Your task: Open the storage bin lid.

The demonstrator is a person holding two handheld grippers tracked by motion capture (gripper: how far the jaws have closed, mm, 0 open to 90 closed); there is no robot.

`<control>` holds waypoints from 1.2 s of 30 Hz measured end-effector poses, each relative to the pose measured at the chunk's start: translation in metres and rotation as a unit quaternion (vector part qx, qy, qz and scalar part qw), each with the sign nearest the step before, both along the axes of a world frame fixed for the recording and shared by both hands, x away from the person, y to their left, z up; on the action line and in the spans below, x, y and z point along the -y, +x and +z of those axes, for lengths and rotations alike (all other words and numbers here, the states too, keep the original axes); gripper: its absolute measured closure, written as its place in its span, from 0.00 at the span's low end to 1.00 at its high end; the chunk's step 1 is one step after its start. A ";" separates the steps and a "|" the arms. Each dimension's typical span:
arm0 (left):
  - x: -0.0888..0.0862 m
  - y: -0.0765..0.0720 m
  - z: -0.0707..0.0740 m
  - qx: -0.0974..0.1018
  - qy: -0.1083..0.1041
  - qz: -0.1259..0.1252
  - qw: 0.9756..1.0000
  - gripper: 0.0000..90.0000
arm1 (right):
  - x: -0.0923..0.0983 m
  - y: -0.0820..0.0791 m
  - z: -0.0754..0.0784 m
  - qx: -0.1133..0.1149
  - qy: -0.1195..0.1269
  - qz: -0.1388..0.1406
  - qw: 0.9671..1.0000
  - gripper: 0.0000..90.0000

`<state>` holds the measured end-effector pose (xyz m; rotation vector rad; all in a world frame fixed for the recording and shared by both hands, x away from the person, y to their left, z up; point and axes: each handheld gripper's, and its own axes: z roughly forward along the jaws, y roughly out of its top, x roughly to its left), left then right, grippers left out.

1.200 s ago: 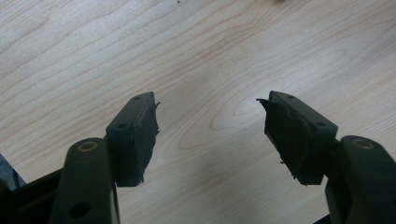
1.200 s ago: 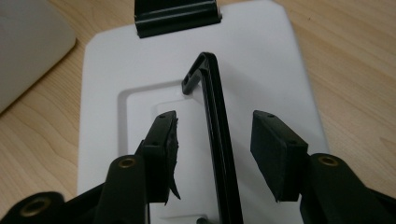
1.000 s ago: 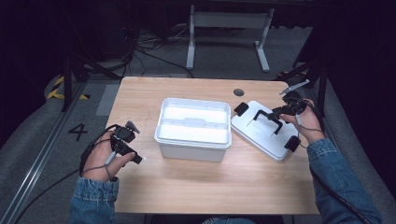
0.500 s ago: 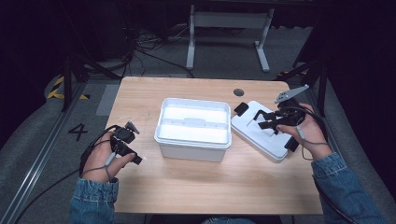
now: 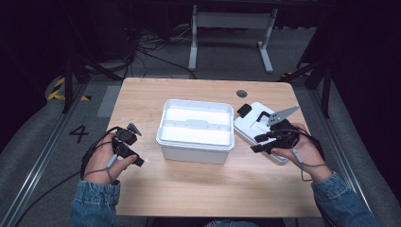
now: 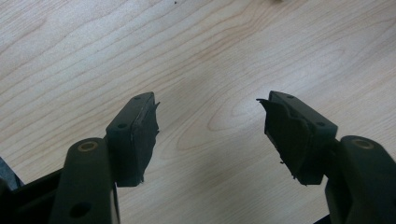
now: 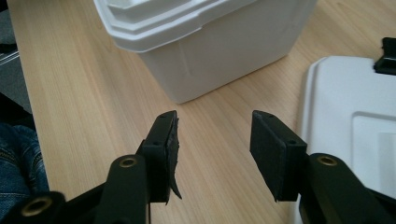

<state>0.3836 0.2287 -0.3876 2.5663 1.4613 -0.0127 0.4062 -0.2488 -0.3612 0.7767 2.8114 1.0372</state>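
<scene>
White bin [image 5: 196,130], pale wood-grain table [image 5: 142,99]

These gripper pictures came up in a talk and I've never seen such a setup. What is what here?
No robot: a person holds a two-jaw tool in each hand. The high view looks down on the light wooden table. The open white plastic box stands mid-table; its flat white lid with black clips lies beside it. The left gripper hangs open over bare wood. The right gripper is open too, empty, by the lid's edge, facing the box. Each gripper view comes from a camera riding on that tool.
</scene>
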 end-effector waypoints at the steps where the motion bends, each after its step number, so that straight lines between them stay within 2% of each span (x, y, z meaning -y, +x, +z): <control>1: 0.000 0.000 0.000 0.000 -0.001 -0.001 1.000 0.39 | -0.001 -0.001 -0.002 -0.001 0.001 0.002 1.000 0.58; 4: 0.000 0.000 0.001 0.000 0.000 -0.002 1.000 0.39 | -0.005 -0.006 -0.010 -0.005 0.003 0.007 1.000 0.59; 7: 0.000 -0.001 0.001 0.001 -0.001 0.002 1.000 0.39 | -0.007 -0.009 -0.021 -0.009 -0.007 0.013 1.000 0.58; 13: 0.000 0.000 0.000 -0.001 0.000 -0.001 1.000 0.39 | -0.009 -0.019 -0.038 -0.015 0.006 0.019 1.000 0.58; 15: 0.000 0.000 0.000 0.001 0.000 -0.004 1.000 0.39 | -0.011 -0.021 -0.042 -0.019 -0.004 0.022 1.000 0.58; 18: 0.000 0.000 0.000 0.002 0.000 -0.003 1.000 0.39 | -0.012 -0.023 -0.048 -0.021 -0.006 0.020 1.000 0.57; 24: 0.001 0.000 -0.001 0.001 0.000 0.000 1.000 0.38 | -0.015 -0.026 -0.068 -0.029 -0.024 0.026 0.999 0.57; 30: 0.000 0.001 -0.002 0.001 -0.001 0.002 1.000 0.37 | -0.018 -0.027 -0.081 -0.021 -0.028 0.027 0.999 0.57; 32: 0.000 0.001 -0.003 0.002 0.000 0.003 1.000 0.37 | -0.020 -0.028 -0.089 -0.016 -0.031 0.036 0.999 0.57; 36: 0.000 0.001 -0.003 0.003 0.000 0.004 1.000 0.37 | -0.022 -0.029 -0.094 -0.007 -0.035 0.036 0.999 0.57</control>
